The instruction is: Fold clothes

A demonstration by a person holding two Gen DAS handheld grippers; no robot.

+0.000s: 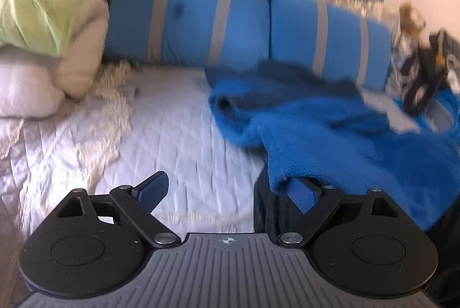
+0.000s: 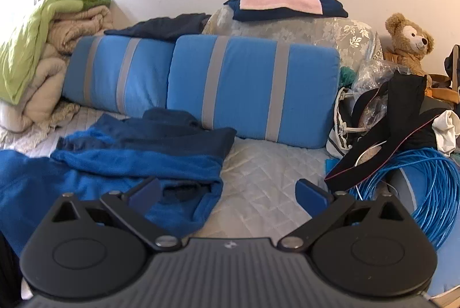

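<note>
Both my tools, left tool [image 1: 233, 193] and right tool [image 2: 230, 194], gape wide and empty over the white quilted bed [image 2: 258, 173], flanking the rumpled blue fleece garment [image 2: 138, 161] so I can grab its edges.

The left wrist view is blurred by motion. The blue fleece garment [image 1: 330, 135] covers the tip of the right finger [image 1: 302, 194] of the left tongs [image 1: 227, 190]. In the right wrist view this garment is cut off at the left edge.
</note>
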